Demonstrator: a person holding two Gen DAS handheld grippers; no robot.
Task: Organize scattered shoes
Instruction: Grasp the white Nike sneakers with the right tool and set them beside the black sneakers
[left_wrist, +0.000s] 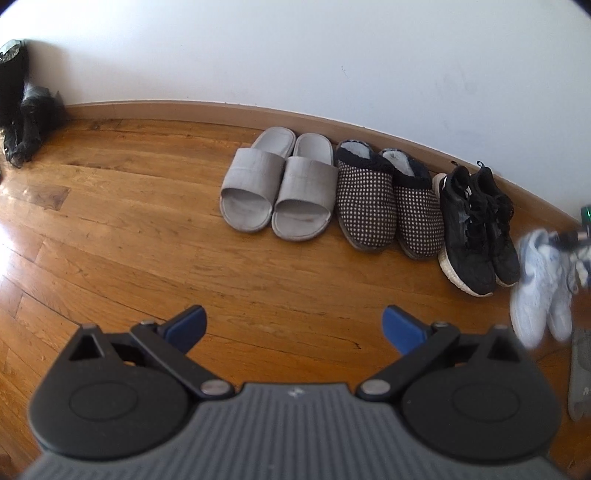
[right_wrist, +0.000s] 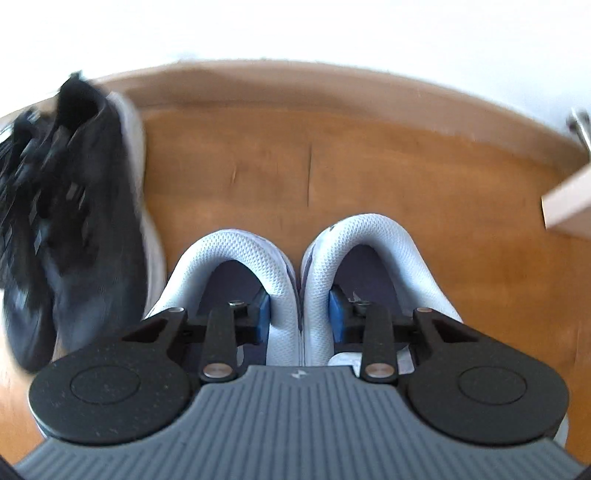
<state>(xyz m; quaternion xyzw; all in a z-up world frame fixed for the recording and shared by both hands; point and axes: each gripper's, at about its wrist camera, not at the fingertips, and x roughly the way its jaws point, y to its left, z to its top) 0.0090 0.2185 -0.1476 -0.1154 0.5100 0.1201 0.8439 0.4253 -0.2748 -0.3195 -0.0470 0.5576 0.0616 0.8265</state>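
While the left gripper (left_wrist: 293, 326) hangs spread over bare floor (left_wrist: 147, 229), the right gripper (right_wrist: 300, 314) pinches both white sneakers (right_wrist: 295, 273) beside the black sneakers (right_wrist: 74, 206).

White sneakers (left_wrist: 543, 288): blurred in your left view, detail unreadable.
Black sneakers (right_wrist: 74, 221): smeared in your right view, cut by frame edge.
Grey item (left_wrist: 581, 373): cropped at edge, unidentifiable.
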